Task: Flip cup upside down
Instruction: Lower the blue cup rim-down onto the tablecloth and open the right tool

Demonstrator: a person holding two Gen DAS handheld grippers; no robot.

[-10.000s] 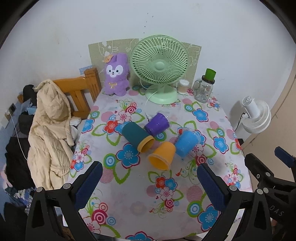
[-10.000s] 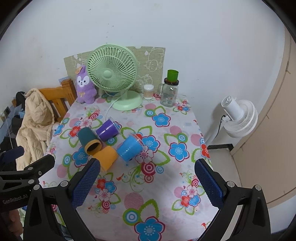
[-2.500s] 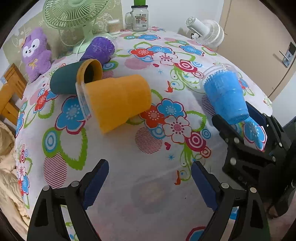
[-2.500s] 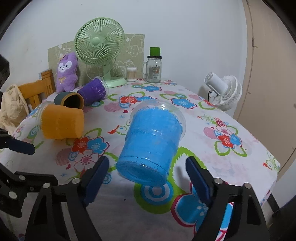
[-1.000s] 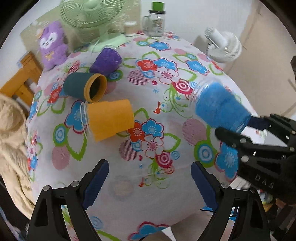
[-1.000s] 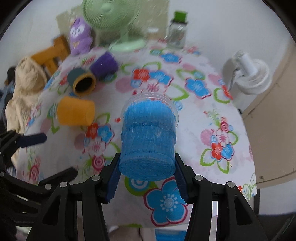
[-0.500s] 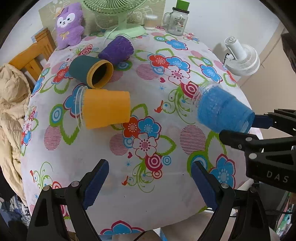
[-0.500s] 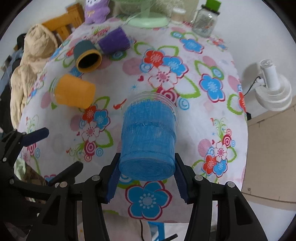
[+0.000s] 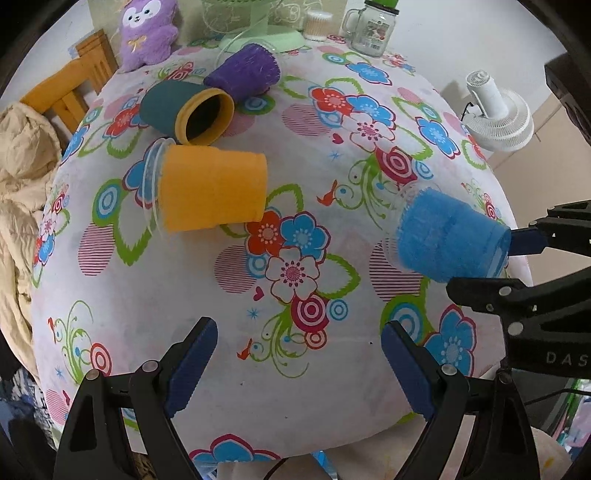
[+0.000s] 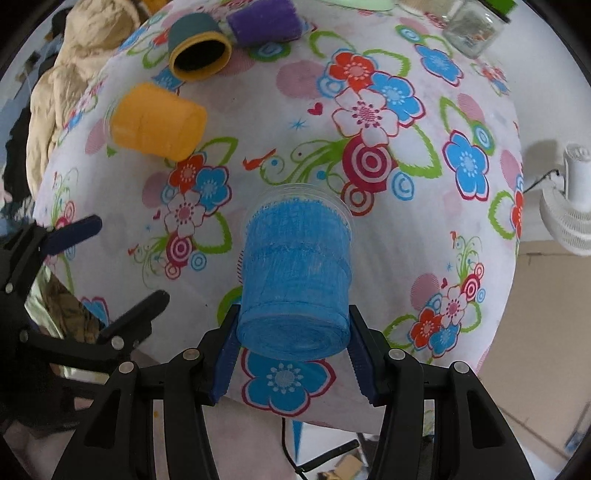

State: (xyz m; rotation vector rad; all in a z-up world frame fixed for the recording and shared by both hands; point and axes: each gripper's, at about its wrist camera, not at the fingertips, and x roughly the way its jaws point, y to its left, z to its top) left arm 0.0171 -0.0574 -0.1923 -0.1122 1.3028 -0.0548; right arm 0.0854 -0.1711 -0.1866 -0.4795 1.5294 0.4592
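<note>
The right gripper [image 10: 293,354] has its jaws squeezed tight on the blue cup [image 10: 295,280]. It grips the cup near the closed bottom end. The cup's clear rim points away from the gripper and down at the worktop [image 10: 406,177]. The cup is up in the air, tipped over, above the near right part of the flowery cloth. In the left wrist view the blue cup [image 9: 448,242] sticks out from the right side, with its rim facing the middle of the worktop [image 9: 295,369].

The left gripper [image 9: 299,365] has its jaws wide apart and holds nothing. It hangs over the near edge of the worktop.

Three more cups lie on their sides on the far left part of the cloth. The orange cup [image 9: 210,192] is the nearest one. Its clear rim faces left. Just behind it is the dark green cup [image 9: 184,109], with its yellow mouth open toward the camera. The purple cup [image 9: 245,72] lies just beside the green one, farther back.

At the far end sit a purple bunny toy [image 9: 149,31], the base of a green fan [image 9: 266,37], and a glass jar [image 9: 373,27]. A white fan [image 9: 496,114] stands off to the right, beyond the worktop. A tan coat [image 9: 20,184] lies on the left.
</note>
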